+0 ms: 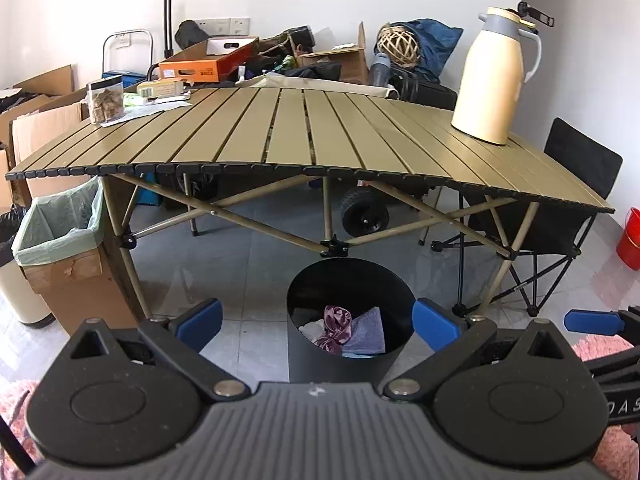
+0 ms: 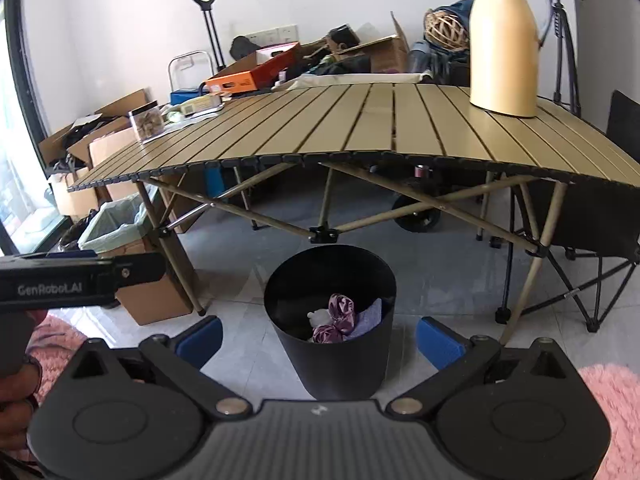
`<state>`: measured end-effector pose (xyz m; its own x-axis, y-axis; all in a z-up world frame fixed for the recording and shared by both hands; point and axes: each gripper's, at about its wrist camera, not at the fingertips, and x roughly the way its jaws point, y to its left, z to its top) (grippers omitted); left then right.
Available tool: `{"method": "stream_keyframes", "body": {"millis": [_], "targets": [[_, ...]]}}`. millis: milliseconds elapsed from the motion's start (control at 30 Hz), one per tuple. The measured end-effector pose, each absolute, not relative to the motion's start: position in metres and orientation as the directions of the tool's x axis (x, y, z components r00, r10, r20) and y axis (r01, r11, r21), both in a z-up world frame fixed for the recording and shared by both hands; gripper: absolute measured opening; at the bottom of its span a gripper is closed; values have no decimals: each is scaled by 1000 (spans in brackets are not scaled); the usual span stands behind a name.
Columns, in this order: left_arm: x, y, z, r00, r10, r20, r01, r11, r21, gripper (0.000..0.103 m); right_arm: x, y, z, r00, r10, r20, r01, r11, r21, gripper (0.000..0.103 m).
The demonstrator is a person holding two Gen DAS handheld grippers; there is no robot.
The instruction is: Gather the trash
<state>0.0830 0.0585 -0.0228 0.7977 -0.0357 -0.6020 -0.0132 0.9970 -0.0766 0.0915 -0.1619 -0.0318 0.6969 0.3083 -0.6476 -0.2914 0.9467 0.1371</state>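
The black bin sat partly behind the left gripper's body, so its base was cut off, and whatever lay under the purple satin scrap and the blue cloth couldn't be made out. The red bucket got clipped by the frame edge too.

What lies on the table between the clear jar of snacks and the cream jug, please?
Nothing: in both wrist views the slats of the table run bare from the jar at the left end to the jug at the right.
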Motion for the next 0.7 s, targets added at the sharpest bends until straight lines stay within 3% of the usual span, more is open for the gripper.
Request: {"method": "stream_keyframes", "body": {"millis": [700], "targets": [[83, 56, -23, 796, -40, -604, -3, 998, -69, 103, 92, -168, -29, 711, 294, -638, -269, 953, 139, 103]]}}
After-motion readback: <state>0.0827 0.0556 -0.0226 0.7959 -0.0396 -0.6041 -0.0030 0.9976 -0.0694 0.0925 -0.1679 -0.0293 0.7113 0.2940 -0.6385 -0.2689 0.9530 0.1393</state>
